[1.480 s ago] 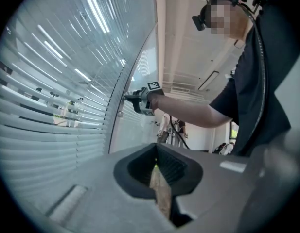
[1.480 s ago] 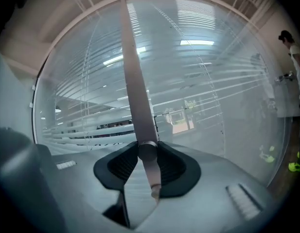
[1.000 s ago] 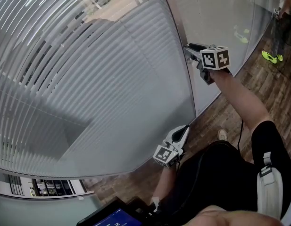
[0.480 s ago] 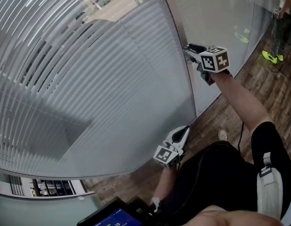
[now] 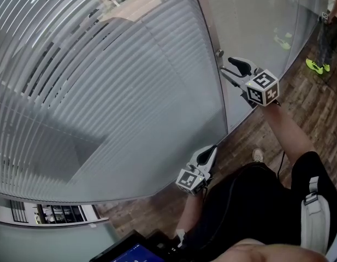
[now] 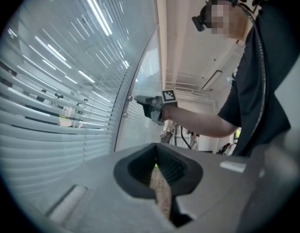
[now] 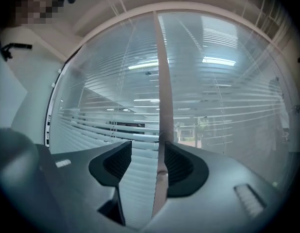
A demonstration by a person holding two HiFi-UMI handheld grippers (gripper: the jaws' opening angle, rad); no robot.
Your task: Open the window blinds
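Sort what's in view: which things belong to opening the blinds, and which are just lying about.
For the job: blinds; small knob on the window post; right gripper, jaws just been opening, nothing held between them.
Just lying about: left gripper, held low; screen; yellow shoes; wooden floor.

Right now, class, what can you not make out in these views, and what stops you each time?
Head view: knob on the window frame, too small to tell how it is set.
Head view: blinds, top cut off by the upper edge.
Head view: screen, cut by the bottom edge, print too small.
Head view: bystander, cut by the top-right corner; mostly legs and green shoes show.
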